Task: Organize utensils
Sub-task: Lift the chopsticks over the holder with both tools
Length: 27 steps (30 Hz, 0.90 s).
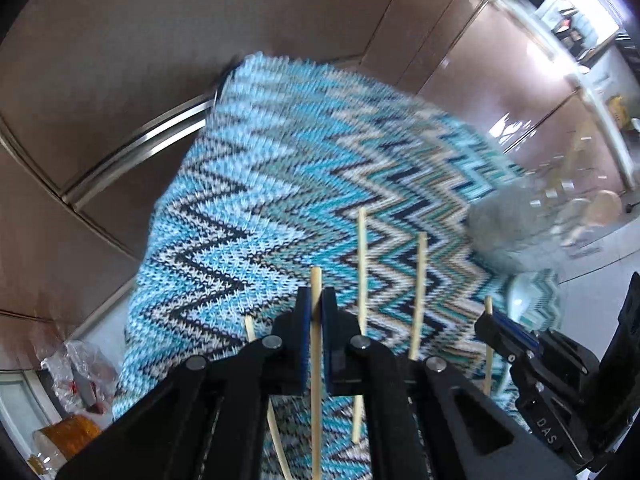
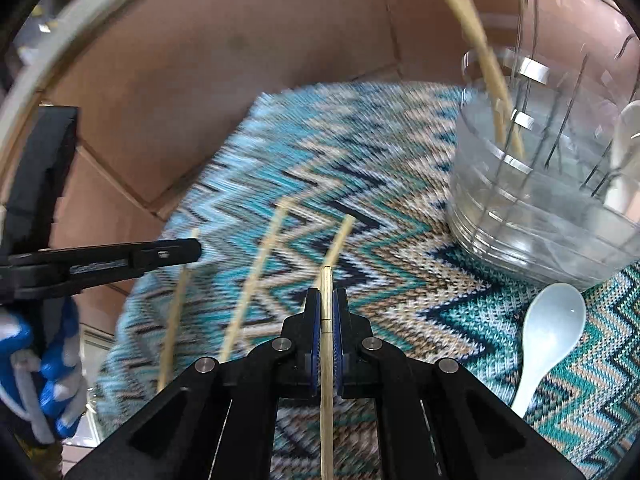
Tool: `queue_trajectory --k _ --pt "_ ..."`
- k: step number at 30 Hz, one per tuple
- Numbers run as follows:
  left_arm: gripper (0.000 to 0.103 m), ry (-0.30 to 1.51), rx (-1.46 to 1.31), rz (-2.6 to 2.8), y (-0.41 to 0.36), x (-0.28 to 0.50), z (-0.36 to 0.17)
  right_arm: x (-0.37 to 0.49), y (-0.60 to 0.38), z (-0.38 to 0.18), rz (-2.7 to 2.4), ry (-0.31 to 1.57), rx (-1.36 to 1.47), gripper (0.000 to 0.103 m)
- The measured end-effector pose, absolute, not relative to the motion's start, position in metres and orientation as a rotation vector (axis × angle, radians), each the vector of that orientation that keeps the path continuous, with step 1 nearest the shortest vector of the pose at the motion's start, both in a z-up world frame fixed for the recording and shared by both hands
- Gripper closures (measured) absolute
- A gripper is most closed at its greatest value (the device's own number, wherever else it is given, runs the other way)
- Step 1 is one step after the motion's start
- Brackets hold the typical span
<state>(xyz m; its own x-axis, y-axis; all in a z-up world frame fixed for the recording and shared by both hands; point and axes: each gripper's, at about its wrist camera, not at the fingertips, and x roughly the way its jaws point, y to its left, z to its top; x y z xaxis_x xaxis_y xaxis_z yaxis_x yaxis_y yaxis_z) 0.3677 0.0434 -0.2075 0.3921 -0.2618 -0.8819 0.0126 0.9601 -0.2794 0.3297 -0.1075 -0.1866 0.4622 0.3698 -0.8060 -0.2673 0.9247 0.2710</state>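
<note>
The left gripper [image 1: 316, 300] is closed on a wooden chopstick [image 1: 315, 360] that stands between its blue pads, above a zigzag-patterned knit cloth [image 1: 260, 184] covering the surface. The right gripper [image 2: 327, 304] likewise clamps its own chopstick [image 2: 327, 380], which runs straight along the fingers. Three loose chopsticks [image 2: 252, 280] lie on the cloth between the two grippers, roughly parallel and slightly apart. To the right stands a clear plastic container [image 2: 532, 216] holding two chopsticks [image 2: 492, 80] and a white spoon [image 2: 624, 152]. A pale blue spoon [image 2: 548, 328] lies on the cloth just beside the container's base.
</note>
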Motion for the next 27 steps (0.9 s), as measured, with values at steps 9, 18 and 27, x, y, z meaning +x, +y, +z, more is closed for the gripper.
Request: queue_trajectory --k 9,18,27 --pt "0.099 0.951 -0.273 -0.258 0.049 0.305 -0.14 0.249 -0.115 -0.125 0.48 0.773 0.117 0.097" --pt "0.099 0.717 -0.325 -0.412 0.023 0.285 -0.061 0.223 -0.155 -0.053 0.422 0.481 0.154 0.097" --pt "0.099 0.41 -0.409 -0.498 -0.027 0.349 0.002 0.288 -0.195 0.008 0.316 0.167 0.192 0.097"
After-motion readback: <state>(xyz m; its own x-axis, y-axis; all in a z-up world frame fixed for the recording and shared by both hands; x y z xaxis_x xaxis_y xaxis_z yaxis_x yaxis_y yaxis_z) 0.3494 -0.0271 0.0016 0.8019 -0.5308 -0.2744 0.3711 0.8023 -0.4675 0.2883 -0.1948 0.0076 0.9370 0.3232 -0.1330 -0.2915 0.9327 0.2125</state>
